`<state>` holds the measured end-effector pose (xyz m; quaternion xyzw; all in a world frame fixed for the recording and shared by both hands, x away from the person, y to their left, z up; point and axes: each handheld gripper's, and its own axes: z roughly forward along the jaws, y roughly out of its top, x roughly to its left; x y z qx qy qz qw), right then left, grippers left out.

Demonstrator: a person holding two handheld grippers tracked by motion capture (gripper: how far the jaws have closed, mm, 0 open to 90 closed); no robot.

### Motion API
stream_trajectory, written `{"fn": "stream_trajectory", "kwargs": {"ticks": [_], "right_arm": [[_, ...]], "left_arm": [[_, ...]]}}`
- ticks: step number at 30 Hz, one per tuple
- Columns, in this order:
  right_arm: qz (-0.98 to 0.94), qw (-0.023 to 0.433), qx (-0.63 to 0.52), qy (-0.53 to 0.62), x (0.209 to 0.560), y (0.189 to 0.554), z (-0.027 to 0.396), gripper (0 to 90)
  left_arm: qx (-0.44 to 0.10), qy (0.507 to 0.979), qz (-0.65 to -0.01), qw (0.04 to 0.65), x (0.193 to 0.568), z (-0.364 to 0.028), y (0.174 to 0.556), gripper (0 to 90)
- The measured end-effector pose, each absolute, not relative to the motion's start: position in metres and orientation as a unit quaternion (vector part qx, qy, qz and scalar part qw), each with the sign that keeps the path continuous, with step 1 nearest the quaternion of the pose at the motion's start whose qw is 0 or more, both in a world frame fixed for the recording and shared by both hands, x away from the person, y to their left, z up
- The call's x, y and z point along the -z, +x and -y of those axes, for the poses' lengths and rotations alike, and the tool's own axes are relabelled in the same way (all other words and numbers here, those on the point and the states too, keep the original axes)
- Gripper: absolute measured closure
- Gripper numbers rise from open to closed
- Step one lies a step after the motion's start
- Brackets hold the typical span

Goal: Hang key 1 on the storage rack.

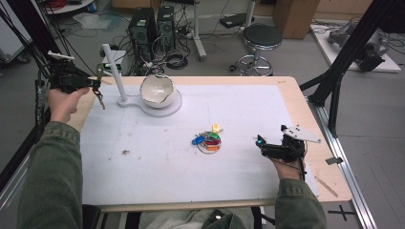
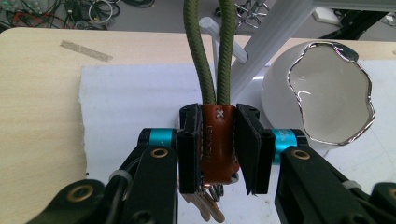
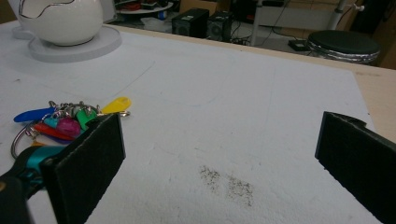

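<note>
Gripping leather key fob (image 2: 217, 142), left hand-held gripper (image 2: 217, 149) raised

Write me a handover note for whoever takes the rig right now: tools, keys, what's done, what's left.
Left tool: shut on the brown fob of a green-cord keychain, held in the air at the table's left edge, near the white peg stand.
Right tool: open, nothing between the pads, resting on the mat right of the coloured key bunch.
Done: keychain picked up.
Left: probably hang its green loop on the peg; the bunch still lies mid-mat. The bowl sits on the stand's base.
</note>
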<state>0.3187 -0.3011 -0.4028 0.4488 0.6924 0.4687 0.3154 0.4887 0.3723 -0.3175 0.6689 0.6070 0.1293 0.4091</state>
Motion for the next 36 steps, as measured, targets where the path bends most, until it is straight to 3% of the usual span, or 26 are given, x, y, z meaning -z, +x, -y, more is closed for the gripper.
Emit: {"fn": "stream_trajectory", "kwargs": {"ticks": [20, 29, 33, 36], "right_arm": [[-0.695, 0.315, -0.466, 0.448, 0.403, 0.319, 0.301, 0.6], [-0.697, 0.312, -0.465, 0.448, 0.404, 0.319, 0.301, 0.6], [-0.697, 0.308, -0.466, 0.45, 0.404, 0.32, 0.3, 0.6], [-0.698, 0.306, -0.467, 0.449, 0.405, 0.32, 0.299, 0.6]], "left_arm": [[-0.104, 0.686, -0.597, 0.403, 0.33, -0.356, 0.497, 70.7], [-0.164, 0.715, -0.573, 0.367, 0.337, -0.336, 0.498, 67.9], [-0.169, 0.715, -0.552, 0.393, 0.333, -0.335, 0.491, 56.3], [-0.178, 0.72, -0.547, 0.389, 0.334, -0.333, 0.487, 42.2]]}}
